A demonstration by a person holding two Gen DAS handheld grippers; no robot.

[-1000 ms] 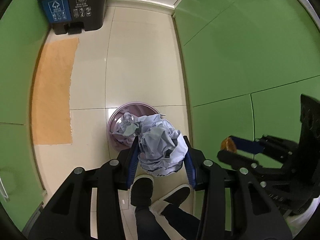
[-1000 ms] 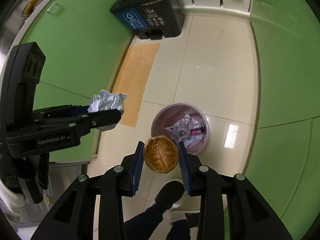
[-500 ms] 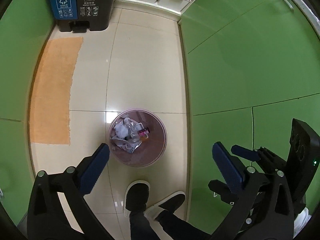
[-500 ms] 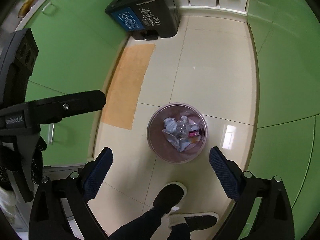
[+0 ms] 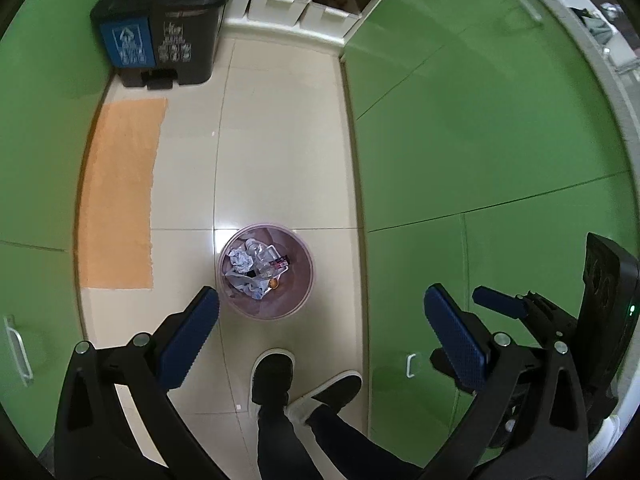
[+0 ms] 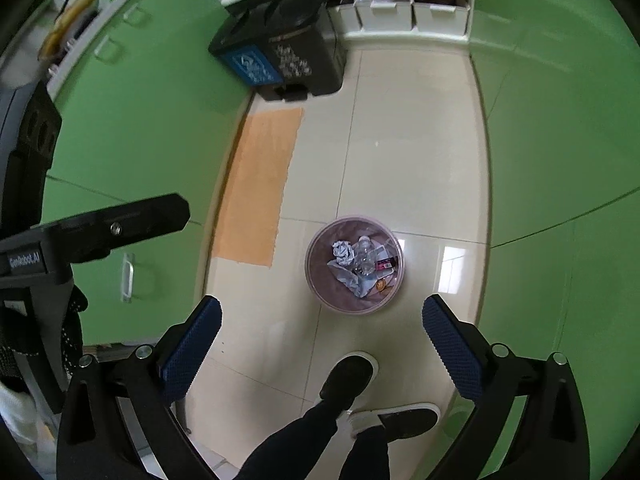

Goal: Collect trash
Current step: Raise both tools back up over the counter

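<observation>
A round pink trash basket (image 5: pixel 298 304) stands on the tiled floor far below both grippers; it also shows in the right wrist view (image 6: pixel 320 292). Inside lie crumpled grey paper (image 5: pixel 242 261) (image 6: pixel 343 252), a clear plastic bottle (image 6: pixel 365 258), a small dark packet (image 5: pixel 282 261) and a brown crumpled ball (image 6: pixel 382 286). My left gripper (image 5: pixel 320 332) is wide open and empty, high above the basket. My right gripper (image 6: pixel 320 338) is wide open and empty too; it also shows at the right of the left wrist view (image 5: pixel 500 304).
Green cabinet fronts (image 5: pixel 480 140) line both sides of the narrow floor. A black pedal bin with a blue label (image 5: pixel 160 28) stands at the far end, white storage boxes (image 5: pixel 296 4) beside it. An orange mat (image 5: pixel 120 192) lies on the left. The person's feet (image 5: pixel 276 376) stand below.
Both grippers opened: the crumpled paper left the left one and the brown ball left the right one, both now in the basket. Both grippers have since risen higher.
</observation>
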